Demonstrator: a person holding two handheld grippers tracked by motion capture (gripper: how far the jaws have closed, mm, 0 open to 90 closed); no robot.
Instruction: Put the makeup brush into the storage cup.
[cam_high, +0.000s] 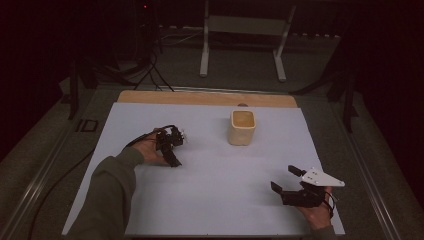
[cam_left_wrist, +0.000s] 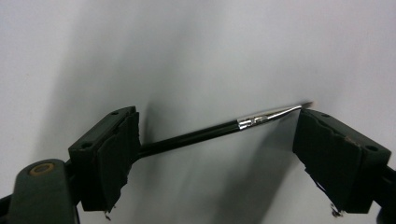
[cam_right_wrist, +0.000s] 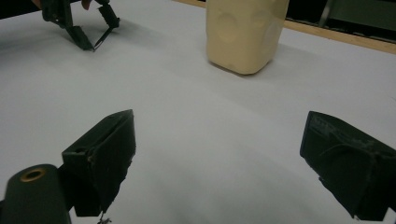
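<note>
Left gripper view looks down on a thin paintbrush (cam_left_wrist: 205, 133) lying flat on the white worktop (cam_left_wrist: 196, 42), its black handle running from behind the left-hand jaw across the gap to a silver ferrule and fine tip that ends just beside the top of the right-hand jaw. The left gripper (cam_left_wrist: 217, 154) stands spread wide, one jaw on each side of the brush, pinching nothing; whether either pad already touches the brush cannot be told. The brush's long axis runs nearly from jaw to jaw instead of across the closing line, so as I judge it, a squeeze from this pose would meet the brush end-on, and the hand would likely need to turn first. High view puts the left gripper (cam_high: 170, 142) on the left half of the worktop (cam_high: 215, 200), with a sleeved forearm behind it, and a cream square cup (cam_high: 242, 127) standing upright to its right, well apart, near the far edge. The right gripper (cam_high: 295, 187) sits near the front right corner, jaws parted and holding nothing, far from the brush, so the left hand is plainly the nearer one. Right gripper view shows the cup (cam_right_wrist: 245, 32) ahead and the left gripper (cam_right_wrist: 86, 28) far off at upper left, poised over the brush.
</note>
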